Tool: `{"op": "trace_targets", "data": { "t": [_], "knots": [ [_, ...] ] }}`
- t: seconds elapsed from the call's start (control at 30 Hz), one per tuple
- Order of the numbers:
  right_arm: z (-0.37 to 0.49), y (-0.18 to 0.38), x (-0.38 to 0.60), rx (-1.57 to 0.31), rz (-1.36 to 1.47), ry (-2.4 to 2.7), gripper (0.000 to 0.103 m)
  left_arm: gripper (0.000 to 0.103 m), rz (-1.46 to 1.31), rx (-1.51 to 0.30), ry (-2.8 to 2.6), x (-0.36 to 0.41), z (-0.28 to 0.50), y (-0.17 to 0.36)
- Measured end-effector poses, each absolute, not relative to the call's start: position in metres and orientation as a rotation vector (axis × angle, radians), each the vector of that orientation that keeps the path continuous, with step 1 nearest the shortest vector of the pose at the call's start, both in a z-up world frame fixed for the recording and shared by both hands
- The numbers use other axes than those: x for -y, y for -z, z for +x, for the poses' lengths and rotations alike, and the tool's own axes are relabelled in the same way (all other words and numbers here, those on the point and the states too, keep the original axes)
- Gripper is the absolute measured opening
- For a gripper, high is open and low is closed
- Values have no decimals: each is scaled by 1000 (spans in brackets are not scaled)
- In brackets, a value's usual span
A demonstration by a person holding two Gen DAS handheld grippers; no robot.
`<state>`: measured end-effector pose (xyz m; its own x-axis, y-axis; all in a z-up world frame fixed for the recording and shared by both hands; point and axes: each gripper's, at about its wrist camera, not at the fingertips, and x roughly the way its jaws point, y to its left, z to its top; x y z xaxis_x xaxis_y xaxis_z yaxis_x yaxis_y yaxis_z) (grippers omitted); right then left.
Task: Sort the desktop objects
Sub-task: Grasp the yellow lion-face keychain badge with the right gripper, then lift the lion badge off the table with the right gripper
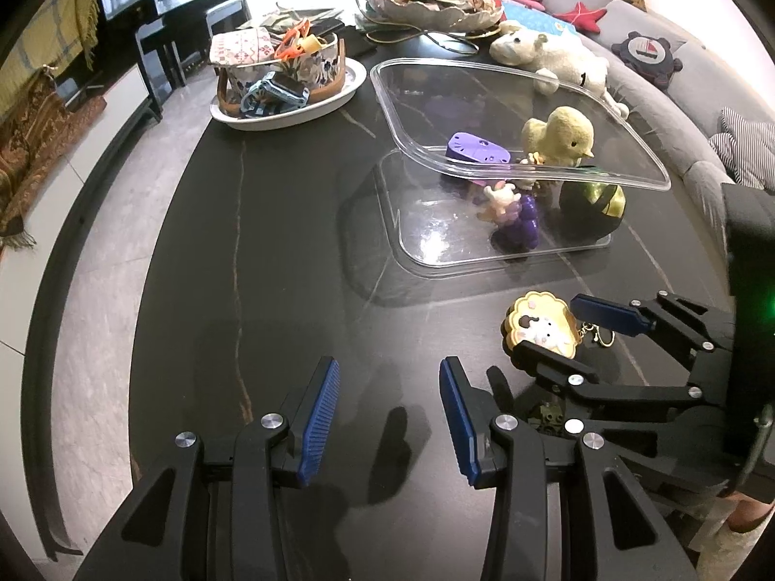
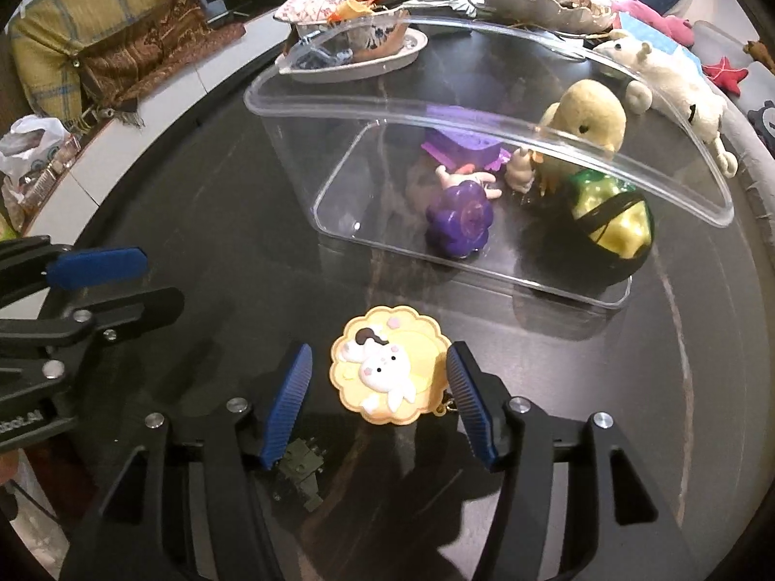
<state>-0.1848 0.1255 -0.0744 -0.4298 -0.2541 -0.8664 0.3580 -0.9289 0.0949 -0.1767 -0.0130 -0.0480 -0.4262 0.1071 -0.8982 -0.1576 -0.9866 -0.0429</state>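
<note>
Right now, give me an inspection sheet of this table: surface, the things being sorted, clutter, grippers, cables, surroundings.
Surface: dark veined table, glossy.
Job's things: clear bin holding a yellow chick plush, purple flower toy, purple case and green-yellow ball; yellow rabbit charm and a small green block toy lie outside it.
Clutter: white oval dish with a fabric basket of odds and ends; shell-shaped bowl; white plush.
Grippers: left gripper open, nothing between its fingers; right gripper open, straddling the charm, pads not touching it.
Cables: thin wire loops by the bowl.
Surroundings: black piano, grey sofa with cushions.
</note>
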Motion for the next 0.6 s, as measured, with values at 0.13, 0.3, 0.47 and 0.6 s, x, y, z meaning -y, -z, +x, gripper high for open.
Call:
{"op": "trace_targets", "data": {
  "t": [0.13, 0.3, 0.47, 0.6],
  "knots": [
    [-186, 77, -125, -164, 1410, 2387, 56, 40, -1592, -69, -2525, 14, -178, 49],
    [-187, 78, -124, -193, 1410, 2392, 58, 40, -1596, -76, -2524, 13, -178, 51],
    [-188, 86, -124, -232, 1430, 2394, 59, 40, -1597, -77, -2522, 13, -178, 52],
    [-185, 85, -123, -257, 1418, 2397, 58, 40, -1591, -83, -2525, 12, -177, 52]
  ]
}}
